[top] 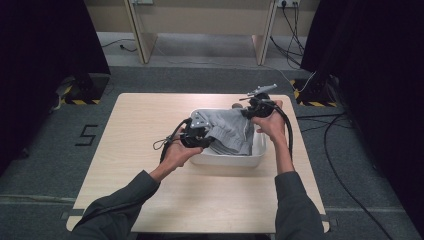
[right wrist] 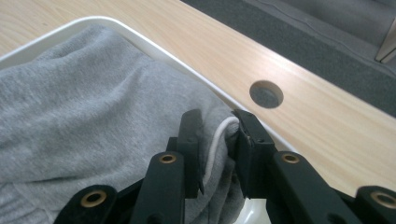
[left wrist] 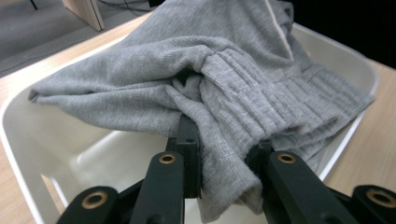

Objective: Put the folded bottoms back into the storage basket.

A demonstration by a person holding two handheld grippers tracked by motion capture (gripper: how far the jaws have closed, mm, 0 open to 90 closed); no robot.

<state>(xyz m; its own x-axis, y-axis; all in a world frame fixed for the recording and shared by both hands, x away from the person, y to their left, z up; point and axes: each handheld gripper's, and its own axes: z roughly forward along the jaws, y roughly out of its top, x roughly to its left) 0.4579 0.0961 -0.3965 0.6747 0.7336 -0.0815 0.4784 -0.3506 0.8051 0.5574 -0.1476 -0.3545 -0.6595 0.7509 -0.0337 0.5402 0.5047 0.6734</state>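
The light wooden counter (top: 135,150) carries a white rectangular tub (top: 235,159), which sits right of the counter's middle and serves as the landmark here. A round cable hole (right wrist: 266,93) in the counter shows just beyond the tub's rim in the right gripper view.

A grey knitted garment (top: 231,129) lies in the tub, bunched up and rising above its rim, with its ribbed hem (left wrist: 261,98) draped over the tub's near wall. Part of the tub's pale floor is bare beneath the lifted cloth.

The left claw (top: 200,136) is at the tub's left near corner. Its jaws are closed on a fold of the garment beside the ribbed hem, with cloth bulging between and below them (left wrist: 224,154).

The right claw (top: 250,111) is at the tub's far right corner, just inside the rim. Its jaws pinch the garment's edge, where a thin white cord (right wrist: 217,140) runs through the fabric between them.

The garment spans the tub between the two claws, held at both ends.
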